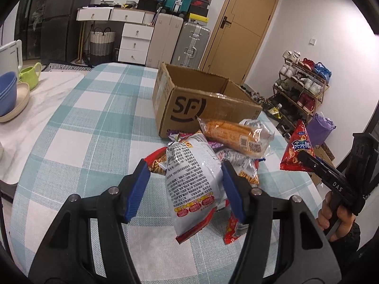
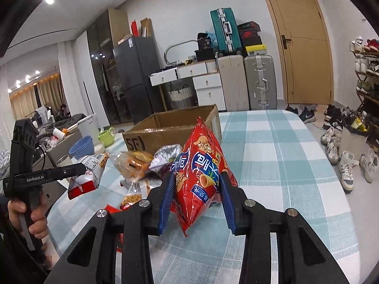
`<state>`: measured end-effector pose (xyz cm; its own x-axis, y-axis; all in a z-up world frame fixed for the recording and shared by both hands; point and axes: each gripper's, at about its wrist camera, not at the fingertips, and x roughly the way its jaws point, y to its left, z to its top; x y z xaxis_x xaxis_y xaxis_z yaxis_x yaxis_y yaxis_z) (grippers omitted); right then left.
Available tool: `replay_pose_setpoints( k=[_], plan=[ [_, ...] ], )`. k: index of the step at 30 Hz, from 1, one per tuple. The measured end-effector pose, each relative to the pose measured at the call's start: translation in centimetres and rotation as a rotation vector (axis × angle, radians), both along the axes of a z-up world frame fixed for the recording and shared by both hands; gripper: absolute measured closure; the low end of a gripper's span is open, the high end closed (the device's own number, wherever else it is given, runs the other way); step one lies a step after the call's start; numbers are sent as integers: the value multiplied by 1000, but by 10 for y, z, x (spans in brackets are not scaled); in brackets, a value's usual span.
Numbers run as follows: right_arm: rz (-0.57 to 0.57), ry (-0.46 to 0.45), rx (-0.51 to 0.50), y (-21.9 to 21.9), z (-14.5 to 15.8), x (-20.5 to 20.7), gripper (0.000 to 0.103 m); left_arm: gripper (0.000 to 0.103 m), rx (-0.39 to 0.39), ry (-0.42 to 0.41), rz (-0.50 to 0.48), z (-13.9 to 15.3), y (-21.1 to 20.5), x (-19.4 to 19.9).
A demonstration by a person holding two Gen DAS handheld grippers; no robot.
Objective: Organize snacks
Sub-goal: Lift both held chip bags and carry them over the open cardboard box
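Observation:
My left gripper [image 1: 184, 177] is shut on a silver and red snack bag [image 1: 191, 179] and holds it above the checked table. My right gripper [image 2: 196, 189] is shut on a red cone-snack bag [image 2: 199, 177], lifted off the table; that bag also shows in the left wrist view [image 1: 297, 152]. An open SF cardboard box [image 1: 189, 104] stands at the far side of the table, also in the right wrist view [image 2: 165, 130]. A pile of snack packets [image 1: 236, 139] lies in front of the box, with a wrapped orange bread [image 2: 135, 165] on top.
Blue bowls [image 1: 7, 92] and a green mug [image 1: 30, 74] sit at the table's left. The checked tablecloth [image 2: 284, 153] spreads right of the box. Suitcases [image 1: 189, 45], a drawer unit and a shoe rack [image 1: 300, 90] stand beyond the table.

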<state>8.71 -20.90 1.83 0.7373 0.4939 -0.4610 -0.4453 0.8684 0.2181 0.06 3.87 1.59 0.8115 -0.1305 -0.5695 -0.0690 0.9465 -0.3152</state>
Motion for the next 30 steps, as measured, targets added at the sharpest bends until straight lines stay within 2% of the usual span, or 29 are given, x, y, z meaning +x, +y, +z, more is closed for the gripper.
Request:
replay_pose_setpoints(
  k=[15,21,30],
  plan=[
    [18,-64,33,15,36,16,65,45,13,-104,35,58,12,10],
    [31,-74,38,26,50,34,65,45,45,-131,45,80,9,25],
    [37,-55,50,41,56,64,65,45,69,-140,48,104,5,57]
  ],
)
